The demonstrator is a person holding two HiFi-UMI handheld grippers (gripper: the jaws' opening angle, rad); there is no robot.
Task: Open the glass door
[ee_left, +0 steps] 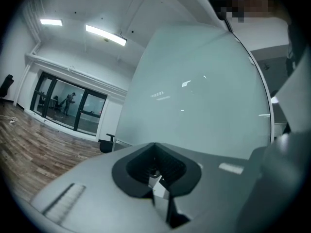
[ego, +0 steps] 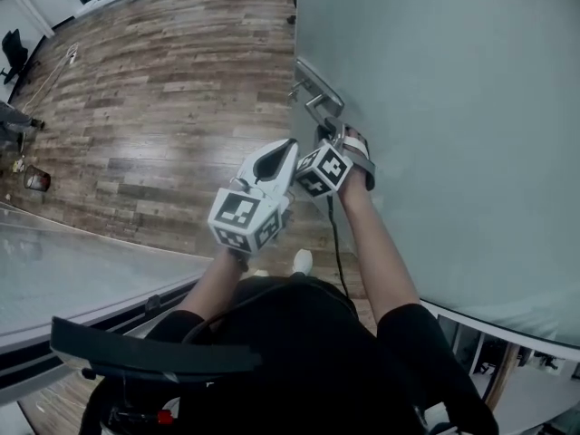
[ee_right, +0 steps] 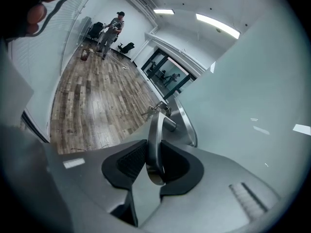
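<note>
The frosted glass door (ego: 453, 107) fills the right of the head view, with a metal lever handle (ego: 319, 95) on its left edge. My right gripper (ego: 328, 139) is shut on the free end of that handle. In the right gripper view the lever (ee_right: 154, 130) runs between the dark pads (ee_right: 127, 163), which press on both its sides. My left gripper (ego: 288, 148) hangs just left of the right one, away from the door, its jaw tips together around nothing. In the left gripper view it (ee_left: 156, 168) points level at the glass door (ee_left: 204, 106).
Wooden plank floor (ego: 163, 89) stretches to the left of the door. A second glass panel (ego: 82, 270) stands at the lower left. Keys (ee_right: 154, 108) hang by the handle's base. Far off, a person (ee_right: 111, 30) stands near office chairs (ee_right: 127, 46).
</note>
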